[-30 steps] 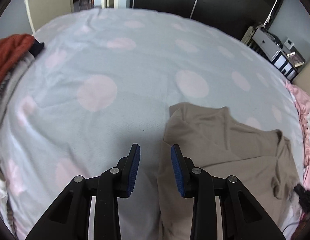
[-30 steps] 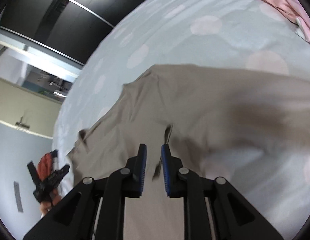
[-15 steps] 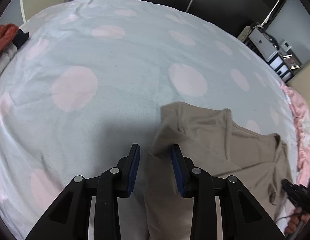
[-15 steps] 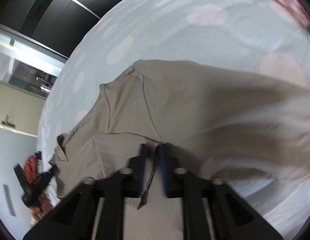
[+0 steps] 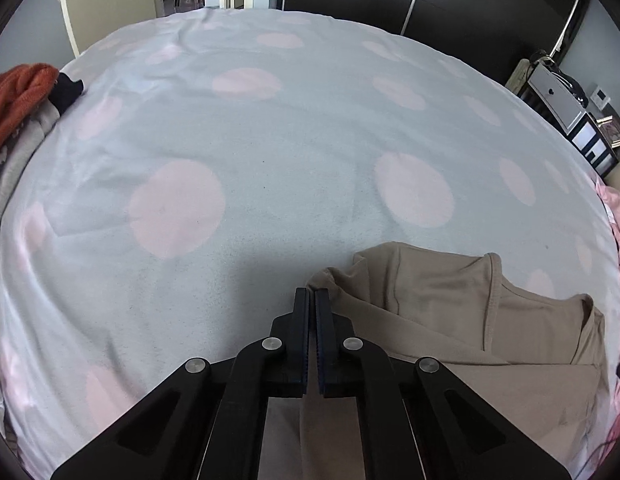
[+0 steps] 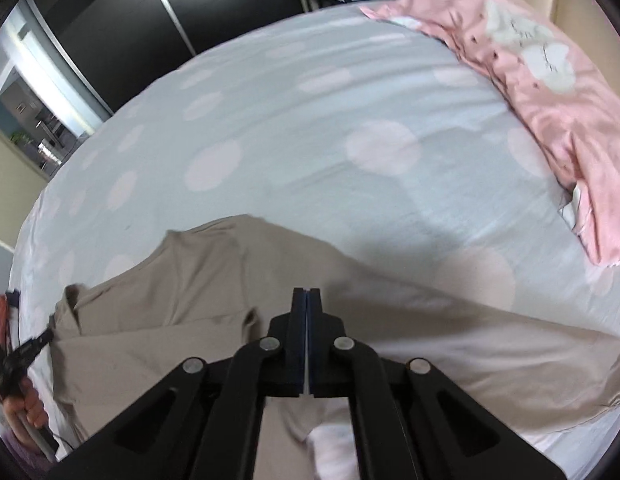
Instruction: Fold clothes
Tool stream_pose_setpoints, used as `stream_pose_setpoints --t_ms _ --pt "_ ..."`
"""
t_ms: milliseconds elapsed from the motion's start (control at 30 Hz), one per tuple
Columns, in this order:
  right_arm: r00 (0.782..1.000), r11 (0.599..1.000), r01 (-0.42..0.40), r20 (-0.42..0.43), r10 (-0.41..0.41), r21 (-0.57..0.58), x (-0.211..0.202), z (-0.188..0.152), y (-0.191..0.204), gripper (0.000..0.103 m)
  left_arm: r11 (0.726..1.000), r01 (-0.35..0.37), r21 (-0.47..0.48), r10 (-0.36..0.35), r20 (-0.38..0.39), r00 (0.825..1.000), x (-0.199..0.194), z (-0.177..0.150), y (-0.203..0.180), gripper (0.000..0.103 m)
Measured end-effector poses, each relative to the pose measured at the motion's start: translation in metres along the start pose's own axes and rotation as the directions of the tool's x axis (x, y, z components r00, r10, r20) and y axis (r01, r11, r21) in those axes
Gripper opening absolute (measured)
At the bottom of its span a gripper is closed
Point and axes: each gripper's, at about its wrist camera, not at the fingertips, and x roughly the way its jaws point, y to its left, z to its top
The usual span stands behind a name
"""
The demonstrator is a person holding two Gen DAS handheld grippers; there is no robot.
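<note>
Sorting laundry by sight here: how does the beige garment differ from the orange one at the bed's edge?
The beige garment lies spread out on the bedsheet, smooth and thin; the orange garment sits bunched in a pile, looking fuzzy. The beige one is pinched by the left gripper; nothing holds the orange one. Both are on the bed.

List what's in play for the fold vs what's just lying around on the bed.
In play:
- beige shirt
- left tongs, shut on its edge
- right tongs, shut on the shirt
- spotted bedsheet, the work surface

Lying about:
- orange garment and grey clothes at the bed's edge
- pink bedding
</note>
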Motion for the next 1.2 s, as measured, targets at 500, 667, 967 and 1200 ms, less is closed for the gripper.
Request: stream_pose_setpoints --t_ms 500,667,967,1200 --pt "0.994 0.995 -0.097 -0.048 0.097 0.012 0.029 0.0 0.008 0.011 0.997 0.063 0.051 -0.062 -0.018 0.998 -0.002 -0.005 0.004 0.004" --pt "0.997 0.995 -0.053 0.044 0.057 -0.085 0.009 -0.008 0.018 0.002 0.991 0.126 0.037 -0.127 0.033 0.991 -0.013 -0.008 0.013 0.002" --pt "0.999 0.999 -0.009 0.041 0.007 0.032 0.02 0.0 0.001 0.007 0.991 0.106 0.086 -0.105 -0.01 0.994 -0.009 -0.016 0.007 0.005" --pt "0.991 0.992 -0.086 0.114 0.075 0.092 -0.004 -0.015 -0.018 0.021 0.988 0.125 0.091 -0.128 0.028 0.991 -0.037 -0.026 0.036 0.036"
